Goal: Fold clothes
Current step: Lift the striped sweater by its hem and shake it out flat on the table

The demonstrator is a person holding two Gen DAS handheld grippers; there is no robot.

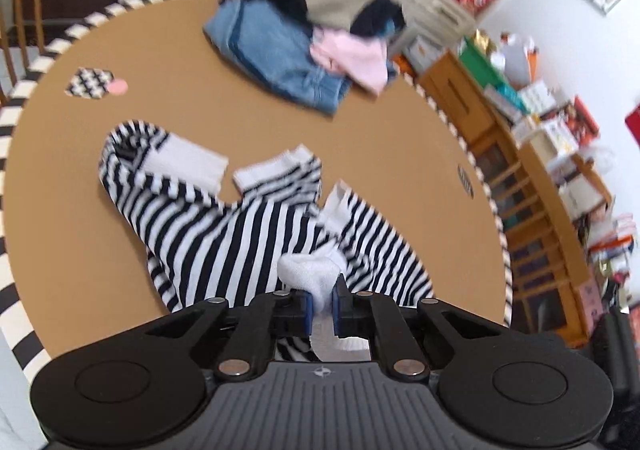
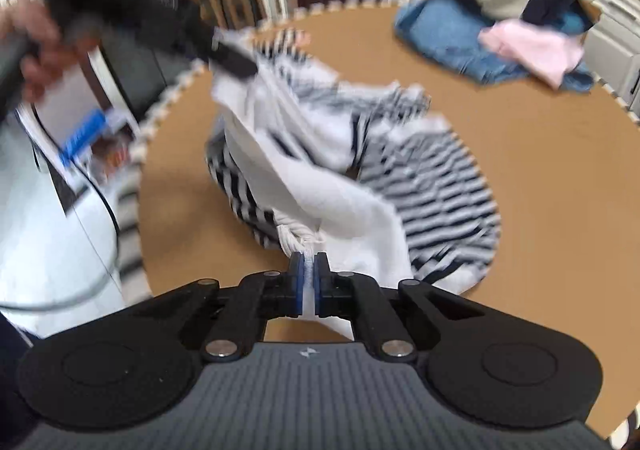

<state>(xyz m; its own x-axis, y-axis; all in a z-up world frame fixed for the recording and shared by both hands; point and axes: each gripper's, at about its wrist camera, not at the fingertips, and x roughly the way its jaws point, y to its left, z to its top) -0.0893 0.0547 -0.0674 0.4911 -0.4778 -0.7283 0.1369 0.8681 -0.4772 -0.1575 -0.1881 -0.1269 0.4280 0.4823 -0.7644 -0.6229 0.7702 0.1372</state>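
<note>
The left gripper (image 1: 323, 300) pinches a bunched white edge of the striped shirt (image 1: 240, 226) between its blue pads, jaws pressed onto the fabric. The right gripper (image 2: 308, 282) likewise has its jaws squeezed on a thin white fold of the same shirt (image 2: 440, 178).

The black-and-white striped shirt lies crumpled on the near half of the round brown table (image 1: 380, 138). In the left wrist view its long axis runs from the near gripper away to the far left, where a sleeve with a white cuff (image 1: 188, 164) curls back on itself; a second white cuff (image 1: 272, 168) lies just beside it, pointing far. In the right wrist view, which is blurred, white fabric is drawn up between the two grippers, with the striped body spreading to the right.

A pile of clothes (image 1: 304, 38), denim, pink, grey and dark pieces, sits at the far edge of the table, well apart from the shirt. A small patterned coaster (image 1: 90, 83) lies at far left.
</note>
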